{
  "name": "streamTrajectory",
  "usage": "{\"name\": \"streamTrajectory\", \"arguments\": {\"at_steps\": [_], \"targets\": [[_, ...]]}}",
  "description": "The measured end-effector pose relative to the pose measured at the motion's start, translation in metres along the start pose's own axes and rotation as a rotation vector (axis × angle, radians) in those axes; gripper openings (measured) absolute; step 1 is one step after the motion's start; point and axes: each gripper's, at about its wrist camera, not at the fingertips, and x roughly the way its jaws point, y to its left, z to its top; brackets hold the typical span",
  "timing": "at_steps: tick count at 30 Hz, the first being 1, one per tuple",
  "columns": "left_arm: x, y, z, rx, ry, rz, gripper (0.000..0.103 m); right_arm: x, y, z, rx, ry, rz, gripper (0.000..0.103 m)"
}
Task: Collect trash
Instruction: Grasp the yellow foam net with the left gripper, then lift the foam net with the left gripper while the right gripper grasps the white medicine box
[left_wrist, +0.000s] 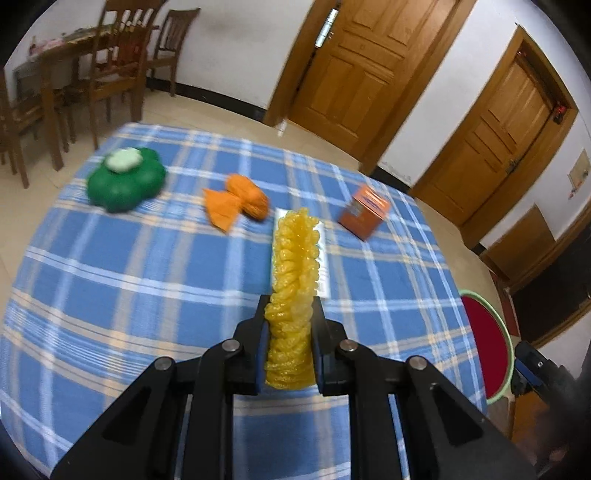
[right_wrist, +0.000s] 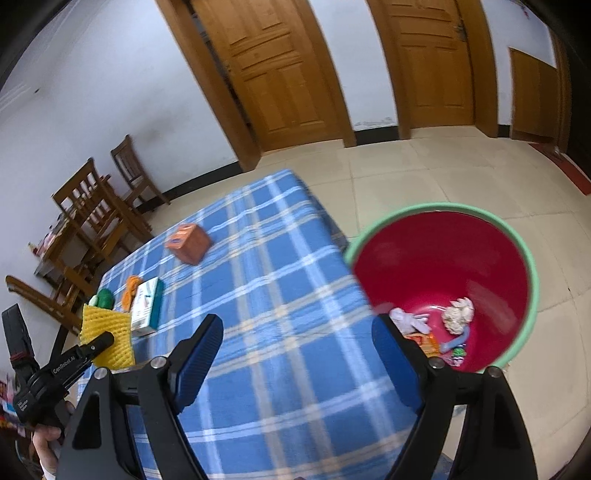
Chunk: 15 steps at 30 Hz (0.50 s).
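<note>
Left tool (left_wrist: 290, 347) clamped tight on yellow foam net (left_wrist: 295, 280), lifted off surface (left_wrist: 110, 277). Right tool (right_wrist: 299, 354) wide open, empty. Red bin (right_wrist: 439, 258) ahead-right of it, w/ some trash inside already. Left beyond left tool: orange wrapper (left_wrist: 236, 201), orange box (left_wrist: 364, 212), green thing (left_wrist: 125, 179).

White walls (right_wrist: 92, 110), wood doors (left_wrist: 354, 66), tile floor (right_wrist: 424, 173), prob. dining chairs (left_wrist: 110, 62).
</note>
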Motion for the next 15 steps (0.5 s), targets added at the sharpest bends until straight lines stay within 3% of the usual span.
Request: {"name": "streamTrajectory", "arguments": {"at_steps": [8,15], "targets": [[-0.014,0.036,0.02,-0.021,-0.06,0.09,0.018,0.017,0.063,0.003,-0.1,0.015,0.046,0.089],[-0.01,0.064,0.027,-0.048,-0.071,0.121,0.018,0.045,0.118,0.001,-0.175,0.045,0.076,0.089]]}}
